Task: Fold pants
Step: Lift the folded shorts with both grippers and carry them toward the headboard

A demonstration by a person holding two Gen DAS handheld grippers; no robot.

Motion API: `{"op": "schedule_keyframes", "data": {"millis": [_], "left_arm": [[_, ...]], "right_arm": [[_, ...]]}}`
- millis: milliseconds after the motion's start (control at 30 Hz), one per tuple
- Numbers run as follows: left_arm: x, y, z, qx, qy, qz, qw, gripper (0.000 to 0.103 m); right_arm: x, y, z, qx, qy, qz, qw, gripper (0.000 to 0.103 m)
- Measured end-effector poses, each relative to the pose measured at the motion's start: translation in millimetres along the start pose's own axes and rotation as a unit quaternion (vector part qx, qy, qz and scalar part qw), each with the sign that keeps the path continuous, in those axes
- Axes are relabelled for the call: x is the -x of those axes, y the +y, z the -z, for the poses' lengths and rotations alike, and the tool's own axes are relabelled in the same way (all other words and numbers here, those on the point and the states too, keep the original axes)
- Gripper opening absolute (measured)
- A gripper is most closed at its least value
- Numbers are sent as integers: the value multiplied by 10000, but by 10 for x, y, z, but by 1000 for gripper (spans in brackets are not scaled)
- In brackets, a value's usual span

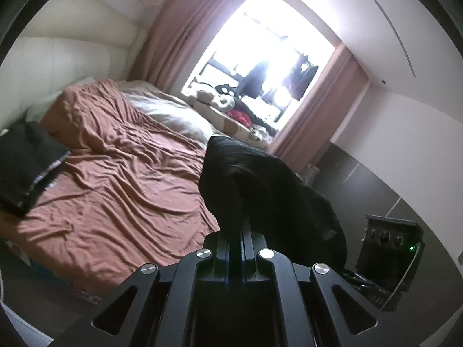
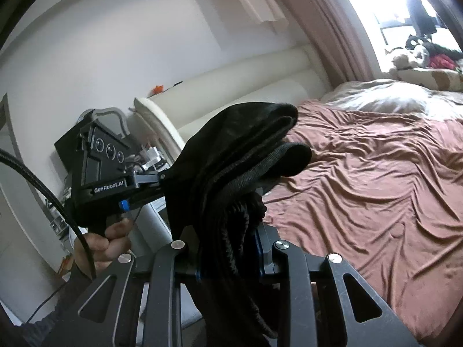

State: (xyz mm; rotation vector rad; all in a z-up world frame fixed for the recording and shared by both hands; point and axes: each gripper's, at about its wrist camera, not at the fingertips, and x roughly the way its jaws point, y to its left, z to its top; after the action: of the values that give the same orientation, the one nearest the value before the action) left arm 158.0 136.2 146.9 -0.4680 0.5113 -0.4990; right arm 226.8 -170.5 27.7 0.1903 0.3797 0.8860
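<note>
Black, soft knit fabric fills the middle of both wrist views: the black fabric pants [image 2: 231, 162], bunched into thick layered folds, hang in the air between the two tools, above the near edge of the bed and not lying on it. The right gripper [image 2: 228, 248] is clamped on a hanging bundle of that cloth, which passes between its jaws and drapes down below them. The left gripper [image 1: 241, 222] has its jaws drawn tight together on a fold of the same garment, which swells up dark and rounded beyond its tips; from the right wrist it shows as a black camera-bearing tool with a hand on its grip.

The step in hand looks like carrying the gathered pants over the bed to lay them out. To do it well, I would judge that both grips should hold firm while the tools move apart, so the cloth is drawn taut and the layers fall flat rather than in a lump; the ribbed band near the top would serve as a straight edge to align.

The rust-brown bed sheet [image 1: 121, 173] is thin and heavily wrinkled, a soft, yielding surface. A folded dark garment [image 1: 26, 164] lies at its left edge. Beyond are a cream padded headboard [image 2: 246, 78] and dusty-pink curtains [image 1: 179, 34].
</note>
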Motion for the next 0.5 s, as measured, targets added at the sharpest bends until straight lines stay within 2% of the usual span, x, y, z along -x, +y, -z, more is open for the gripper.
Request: {"op": "schedule_keyframes", "data": {"millis": [367,500], "left_arm": [[411,727,-391,137,-377,-328,9987,5],[564,1008,-545,163,-558,-460,9972,5]], "right_arm": [[-852,115,-355,309,203,-249,9990,23],[-1223,208,-464,451,210,-220,9985,23]]}}
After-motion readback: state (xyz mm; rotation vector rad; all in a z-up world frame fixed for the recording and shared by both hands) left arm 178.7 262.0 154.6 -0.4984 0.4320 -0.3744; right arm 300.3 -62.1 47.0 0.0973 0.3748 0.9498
